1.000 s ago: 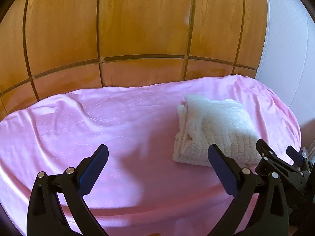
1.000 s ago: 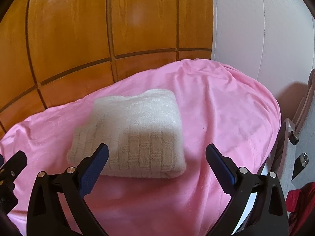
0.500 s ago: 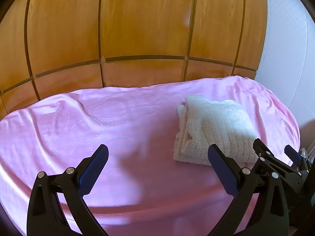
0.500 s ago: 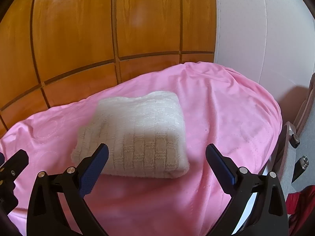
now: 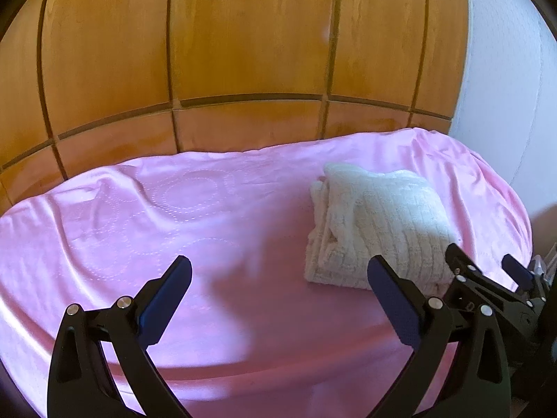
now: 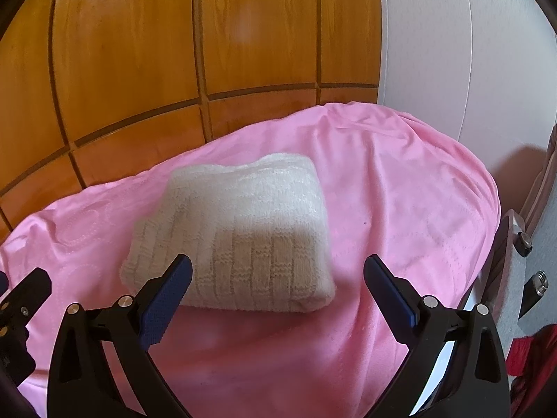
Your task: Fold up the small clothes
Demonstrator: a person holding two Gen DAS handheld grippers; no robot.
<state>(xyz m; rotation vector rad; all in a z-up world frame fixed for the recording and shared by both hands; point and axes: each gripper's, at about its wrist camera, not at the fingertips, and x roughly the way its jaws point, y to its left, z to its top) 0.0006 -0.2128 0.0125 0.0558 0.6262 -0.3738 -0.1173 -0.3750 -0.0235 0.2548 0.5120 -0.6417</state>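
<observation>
Both tongs, left (image 5: 278,284) and right (image 6: 278,280), gape empty short of the folded knit (image 6: 236,233) on the pink sheet (image 6: 400,209); looks done, so back off without snagging it.

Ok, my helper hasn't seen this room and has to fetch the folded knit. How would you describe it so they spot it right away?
Look for the pink blanket spread in front of the wood-panelled wall. On it, toward the end near the white wall, lies the sweater, folded into a thick square bundle. It is cream, with a blocky knit pattern, and it is the only thing lying on the pink.
</observation>
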